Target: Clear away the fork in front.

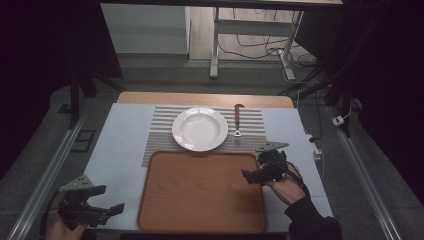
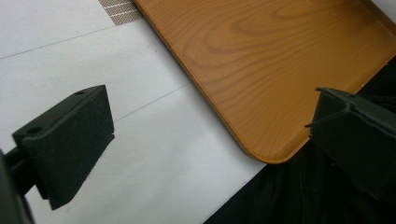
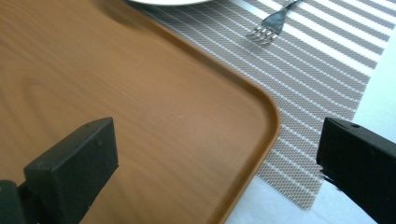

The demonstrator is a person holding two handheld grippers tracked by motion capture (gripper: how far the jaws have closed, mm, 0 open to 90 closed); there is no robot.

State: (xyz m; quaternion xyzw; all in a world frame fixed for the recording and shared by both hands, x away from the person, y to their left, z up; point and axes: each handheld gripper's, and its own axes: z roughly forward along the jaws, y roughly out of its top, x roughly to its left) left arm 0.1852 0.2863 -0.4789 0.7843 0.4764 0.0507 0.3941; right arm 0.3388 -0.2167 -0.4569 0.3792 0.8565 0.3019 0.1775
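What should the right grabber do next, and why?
Probably ease the right gripper forward toward the fork. Its jaws stand open and hold nothing, and it hovers over the far right corner of the wooden tray. The fork lies just beyond on the striped mat, beside the white plate, and looks like the nearest loose thing.

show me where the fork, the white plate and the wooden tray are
fork (image 1: 237, 120), high view, on the middle of its handle, right of the plate.
white plate (image 1: 200, 128), high view, on the centre of its bowl.
wooden tray (image 1: 200, 192), high view, on its bare wooden floor.
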